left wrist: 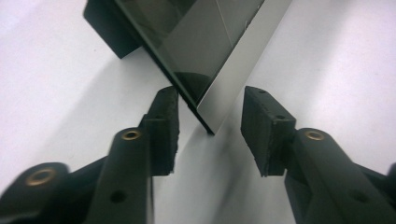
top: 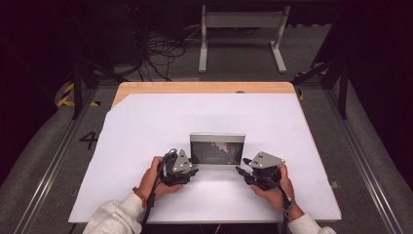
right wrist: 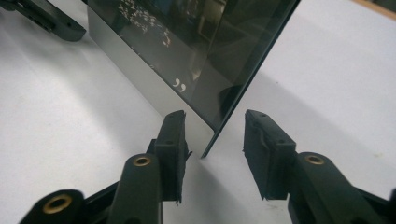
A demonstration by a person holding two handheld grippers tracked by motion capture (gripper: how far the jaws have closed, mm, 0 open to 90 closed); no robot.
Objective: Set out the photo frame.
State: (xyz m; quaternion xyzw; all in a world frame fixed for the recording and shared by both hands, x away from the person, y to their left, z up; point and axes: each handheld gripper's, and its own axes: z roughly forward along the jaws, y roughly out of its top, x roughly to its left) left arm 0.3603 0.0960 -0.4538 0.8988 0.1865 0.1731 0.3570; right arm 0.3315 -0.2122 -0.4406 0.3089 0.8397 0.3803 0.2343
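Straddling the picture frame (top: 217, 151) corners, left gripper (left wrist: 210, 126) and right gripper (right wrist: 215, 140) gape half-open.

The picture frame's (left wrist: 205, 42) upper part is cut off in both gripper views.

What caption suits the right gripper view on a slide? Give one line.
Right gripper open, its jaws straddling the lower corner of an upright picture frame on the white table.

light: bright on the white bench (top: 146, 146), dark surroundings | source: overhead | shadows: soft, beneath the picture frame (top: 217, 150) and the fingers (left wrist: 164, 126) | glare: pale sheen and reflections on the frame's glass | blur: near gripper parts soft in both gripper views | high view: slightly grainy
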